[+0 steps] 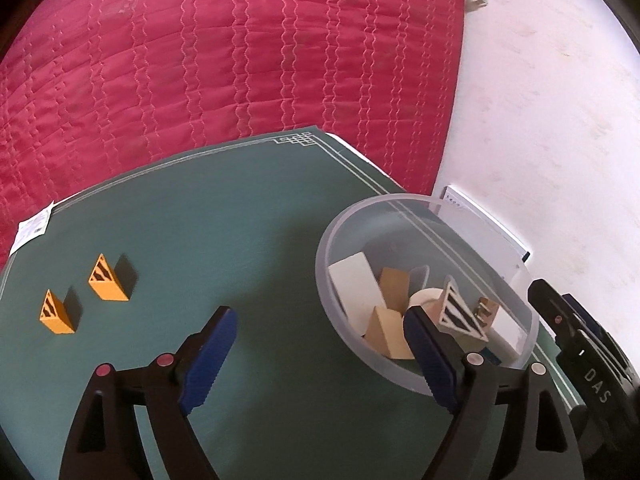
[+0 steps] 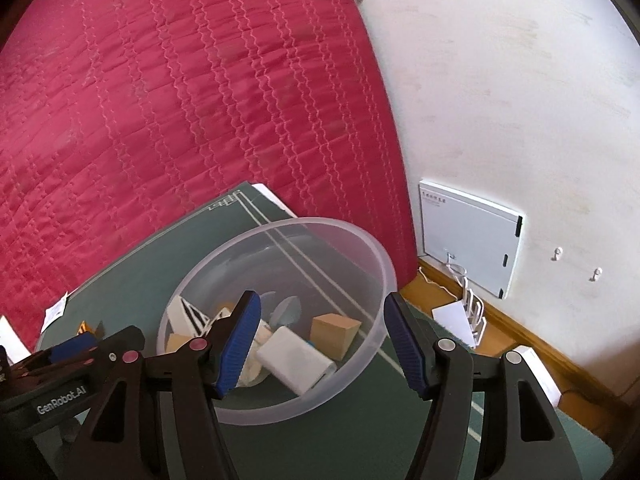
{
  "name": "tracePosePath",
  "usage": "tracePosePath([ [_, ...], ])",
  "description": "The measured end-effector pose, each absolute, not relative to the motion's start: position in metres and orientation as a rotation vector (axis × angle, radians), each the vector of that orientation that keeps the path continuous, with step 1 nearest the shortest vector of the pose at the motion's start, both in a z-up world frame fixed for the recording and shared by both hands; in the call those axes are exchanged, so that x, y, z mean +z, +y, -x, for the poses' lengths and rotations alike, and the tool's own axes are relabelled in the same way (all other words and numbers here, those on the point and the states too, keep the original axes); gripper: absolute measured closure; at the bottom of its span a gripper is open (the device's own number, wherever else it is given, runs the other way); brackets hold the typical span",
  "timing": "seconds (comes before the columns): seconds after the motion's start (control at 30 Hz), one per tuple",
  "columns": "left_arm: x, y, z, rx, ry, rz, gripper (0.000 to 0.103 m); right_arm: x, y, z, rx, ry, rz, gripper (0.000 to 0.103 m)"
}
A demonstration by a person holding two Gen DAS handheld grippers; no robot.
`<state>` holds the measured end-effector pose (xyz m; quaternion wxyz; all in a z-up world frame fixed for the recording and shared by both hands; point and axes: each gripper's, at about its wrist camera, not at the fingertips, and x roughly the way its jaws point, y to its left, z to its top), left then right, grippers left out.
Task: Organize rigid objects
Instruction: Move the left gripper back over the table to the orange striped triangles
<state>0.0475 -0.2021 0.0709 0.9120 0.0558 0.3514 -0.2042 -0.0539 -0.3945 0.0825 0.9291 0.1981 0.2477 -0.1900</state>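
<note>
Your left gripper (image 1: 320,332) stands wide open over the green mat (image 1: 208,240), nothing between its blue pads; its right pad sits at the near-left rim of the clear bowl (image 1: 400,204). Two orange wedges (image 1: 108,280) lie apart on the mat's left side. Your right gripper (image 2: 322,324) is open about halfway, one finger inside the bowl (image 2: 384,264), one outside its right rim, not touching the rim. Wooden blocks (image 2: 334,334) and a white block (image 2: 296,360) lie in the bowl.
</note>
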Motion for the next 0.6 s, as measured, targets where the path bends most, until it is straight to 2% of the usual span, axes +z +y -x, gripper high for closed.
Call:
tracePosePath([
  [0.6,0.066,-0.157,-0.050,-0.319,0.740,-0.086,0.012,0.095,-0.346,0.056,-0.218,0.514,-0.333,0.033],
])
